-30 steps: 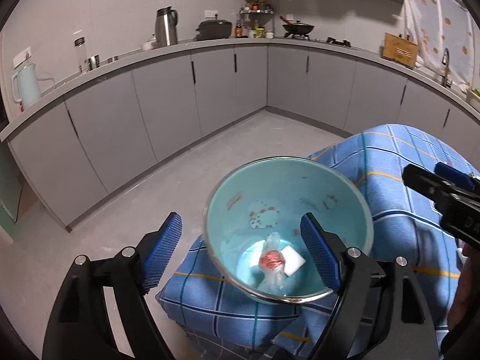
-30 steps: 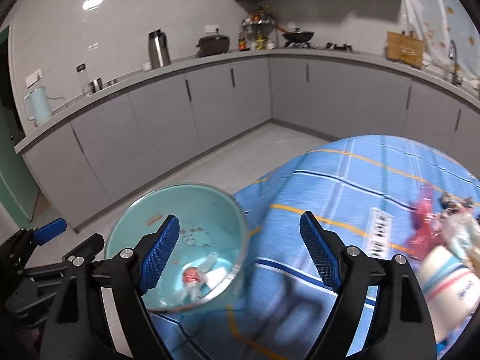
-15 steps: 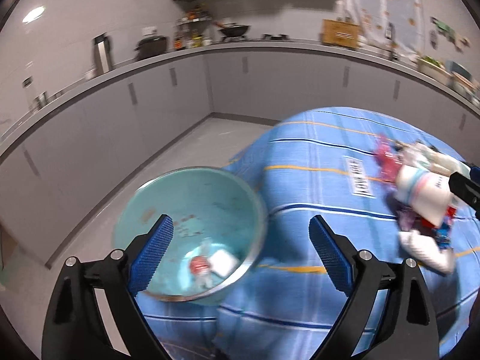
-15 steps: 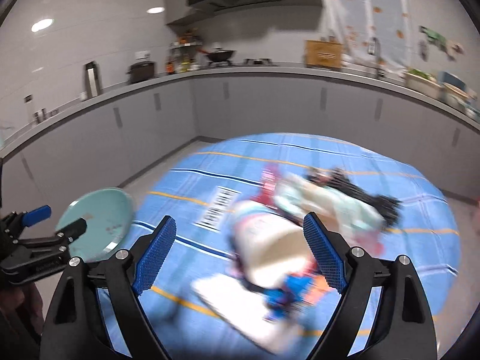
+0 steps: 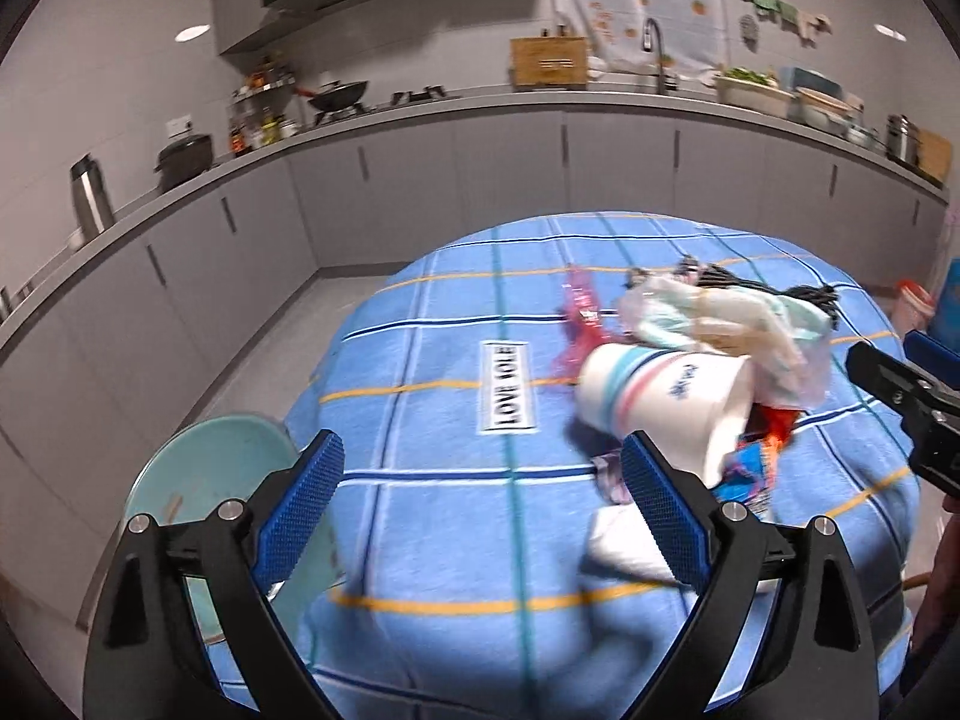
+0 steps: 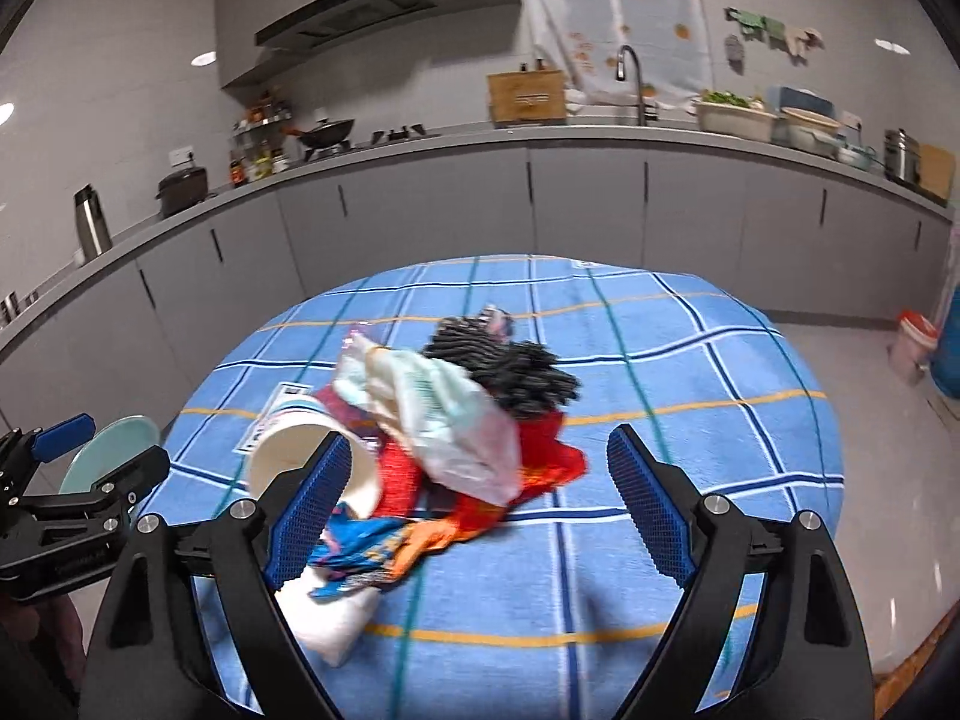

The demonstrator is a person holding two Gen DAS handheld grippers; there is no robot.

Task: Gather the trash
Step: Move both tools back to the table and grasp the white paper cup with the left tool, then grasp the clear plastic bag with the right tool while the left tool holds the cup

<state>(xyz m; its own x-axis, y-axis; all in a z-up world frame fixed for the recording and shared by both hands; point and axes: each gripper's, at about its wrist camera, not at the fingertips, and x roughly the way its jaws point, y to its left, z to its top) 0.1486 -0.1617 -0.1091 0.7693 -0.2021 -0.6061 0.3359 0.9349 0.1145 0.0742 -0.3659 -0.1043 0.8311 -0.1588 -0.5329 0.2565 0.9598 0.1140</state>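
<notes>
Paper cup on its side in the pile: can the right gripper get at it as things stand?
Probably yes. The right gripper has its jaws open and empty above the pile, and the paper cup lies at the pile's left edge with its mouth exposed; only a crumpled plastic bag crowds one side.

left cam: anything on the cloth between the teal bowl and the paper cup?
Left wrist view: between the teal bowl and the paper cup lies only blue checked tablecloth with its sewn label; no trash there.
</notes>
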